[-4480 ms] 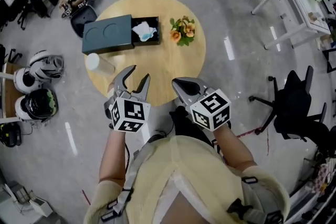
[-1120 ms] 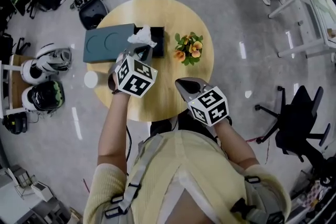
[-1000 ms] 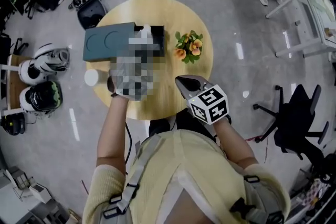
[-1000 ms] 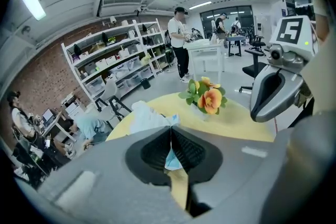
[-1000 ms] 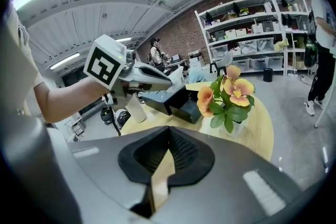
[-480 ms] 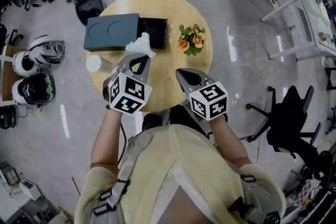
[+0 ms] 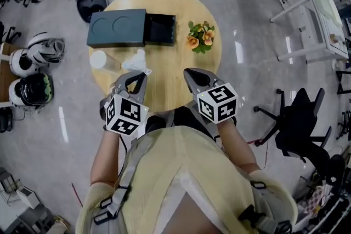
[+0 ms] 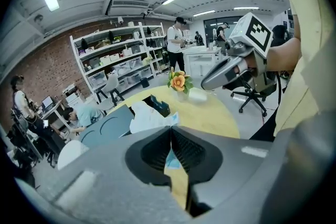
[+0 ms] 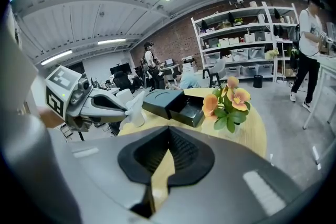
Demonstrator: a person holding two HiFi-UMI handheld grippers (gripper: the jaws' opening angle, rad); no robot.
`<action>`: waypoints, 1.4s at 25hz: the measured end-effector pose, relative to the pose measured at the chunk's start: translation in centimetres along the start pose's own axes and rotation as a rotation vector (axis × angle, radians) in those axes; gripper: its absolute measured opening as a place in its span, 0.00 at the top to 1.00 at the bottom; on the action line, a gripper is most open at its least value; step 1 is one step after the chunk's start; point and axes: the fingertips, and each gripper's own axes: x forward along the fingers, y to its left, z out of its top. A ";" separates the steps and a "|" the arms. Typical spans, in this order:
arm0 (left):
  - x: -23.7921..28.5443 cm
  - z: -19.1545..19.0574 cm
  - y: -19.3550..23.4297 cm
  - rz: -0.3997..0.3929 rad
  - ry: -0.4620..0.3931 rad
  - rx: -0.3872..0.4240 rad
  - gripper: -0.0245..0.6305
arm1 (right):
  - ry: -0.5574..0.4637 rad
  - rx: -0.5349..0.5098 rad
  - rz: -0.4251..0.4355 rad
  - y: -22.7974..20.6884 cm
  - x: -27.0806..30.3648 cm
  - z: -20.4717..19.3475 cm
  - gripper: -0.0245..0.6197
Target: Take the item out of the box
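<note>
Left gripper point(image 8: 170, 132): jaws pressed together on a corner of the cloth point(image 7: 136, 61); it hangs over the near-left part of the tabletop point(image 7: 164, 71).
Cloth: white with a pale blue patch, crumpled. It sticks out past the jaw tips, raised off the wood and clear of the box point(image 7: 116, 28), just beside the cup point(image 7: 98, 59).
Right gripper point(image 9: 168, 131): jaws closed on each other and empty. It hovers over the near edge of the tabletop, to the right of the left gripper and apart from it.
Box: dark teal and flat, with two circles on its top, on the far-left part of the tabletop. Its black tray point(image 7: 160, 29) is slid out on the right side.
Cup: white, at the left edge, between the box and the left gripper.
Flowers point(image 7: 201, 35): orange with green leaves, just right of the tray, toward the far-right edge.
Tabletop: round, light wood.
Around: grey floor, a black office chair point(image 7: 304, 123) well off to the right, and shelves point(image 9: 247, 42) along a brick wall.
</note>
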 end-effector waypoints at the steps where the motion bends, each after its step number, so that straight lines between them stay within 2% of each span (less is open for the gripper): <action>1: -0.2 -0.4 -0.2 0.000 0.006 -0.007 0.95 | 0.001 0.000 -0.002 0.0 0.0 0.0 0.96; 13: -2.6 -3.9 -0.4 0.042 0.041 -0.127 0.95 | 0.005 -0.007 -0.018 -0.3 -0.2 0.5 0.96; 19: -2.9 -4.1 -0.3 0.054 0.039 -0.147 0.95 | -0.019 -0.022 -0.014 -0.3 -0.2 1.3 0.96; 25: -2.5 -3.1 0.2 0.065 -0.010 -0.163 0.95 | -0.024 -0.037 0.002 0.1 0.4 2.0 0.96; 35: -1.2 -1.1 -0.5 0.010 -0.063 -0.179 0.94 | -0.007 -0.053 -0.001 -0.3 0.7 2.3 0.96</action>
